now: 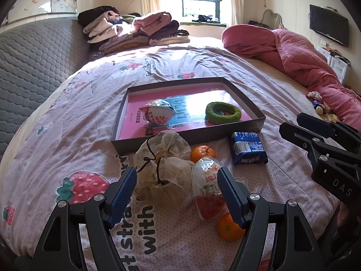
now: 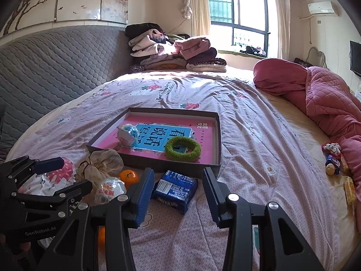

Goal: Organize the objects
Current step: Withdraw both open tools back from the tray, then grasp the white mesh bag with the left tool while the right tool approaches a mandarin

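A shallow grey box point(image 1: 257, 124) point(image 2: 158, 164) with a pink book inside lies on the bed. It holds a wrapped snack cup point(image 1: 159, 113) point(image 2: 127, 134) and a green fuzzy ring point(image 1: 223, 111) point(image 2: 182, 150). In front of it lie mesh pouches point(image 1: 162, 160) point(image 2: 101, 166), two oranges point(image 1: 202, 152) point(image 1: 229, 227) point(image 2: 129, 177), a clear red-labelled packet point(image 1: 208, 189) point(image 2: 110, 189) and a blue packet point(image 1: 248, 148) point(image 2: 174, 187). My left gripper point(image 1: 177, 194) is open above the pouches and clear packet. My right gripper point(image 2: 178, 194) is open over the blue packet.
Folded clothes point(image 1: 135, 30) point(image 2: 176, 52) are piled at the head of the bed. A pink quilt point(image 1: 304, 56) point(image 2: 327, 97) lies along the right side, with small toys and wrappers point(image 1: 318, 103) point(image 2: 334, 158) beside it. A grey padded headboard point(image 1: 33, 63) is on the left.
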A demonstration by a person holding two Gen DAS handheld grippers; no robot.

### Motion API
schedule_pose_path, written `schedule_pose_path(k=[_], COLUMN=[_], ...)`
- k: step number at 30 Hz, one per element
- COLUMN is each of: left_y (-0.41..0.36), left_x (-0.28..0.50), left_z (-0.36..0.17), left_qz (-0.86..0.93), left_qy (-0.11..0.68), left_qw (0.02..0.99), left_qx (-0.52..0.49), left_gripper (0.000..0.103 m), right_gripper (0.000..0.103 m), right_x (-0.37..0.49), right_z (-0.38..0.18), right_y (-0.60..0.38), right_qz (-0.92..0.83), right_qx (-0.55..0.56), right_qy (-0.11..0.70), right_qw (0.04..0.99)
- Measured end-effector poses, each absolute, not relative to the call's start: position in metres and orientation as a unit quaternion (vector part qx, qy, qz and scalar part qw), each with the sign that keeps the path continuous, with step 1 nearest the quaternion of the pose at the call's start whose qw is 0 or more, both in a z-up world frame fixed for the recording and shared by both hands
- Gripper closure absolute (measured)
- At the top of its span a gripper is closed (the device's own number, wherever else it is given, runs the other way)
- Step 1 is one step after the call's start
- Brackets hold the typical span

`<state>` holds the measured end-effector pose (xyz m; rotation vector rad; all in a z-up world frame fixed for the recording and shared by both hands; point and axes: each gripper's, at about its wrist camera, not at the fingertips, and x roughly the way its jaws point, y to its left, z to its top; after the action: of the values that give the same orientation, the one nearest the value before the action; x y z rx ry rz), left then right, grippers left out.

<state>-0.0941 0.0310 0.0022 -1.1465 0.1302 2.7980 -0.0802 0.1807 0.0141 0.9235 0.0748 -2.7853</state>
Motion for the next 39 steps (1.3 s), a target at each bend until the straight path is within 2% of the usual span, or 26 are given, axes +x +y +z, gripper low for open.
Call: schedule_pose_path(k=[22,39], left_y=[0.038,0.015], left_x=[-0.08,-0.07], left_z=[-0.004,-0.004], left_qz=[0.915,0.914], left_qy=[0.05,0.045], left_qw=[0.063,0.038], left_qx=[-0.396,-0.402], left_gripper=[0.028,0.028], right_gripper=[0.059,0.059], right_x=[-0.041,-0.015], right_z=[-0.003,-0.011], right_y=[0.177,0.163], right_qz=[-0.931,-0.925], right_qx=[0.34,0.345], right_qy=[0.038,0.049], right_qw=[0.127,0.153])
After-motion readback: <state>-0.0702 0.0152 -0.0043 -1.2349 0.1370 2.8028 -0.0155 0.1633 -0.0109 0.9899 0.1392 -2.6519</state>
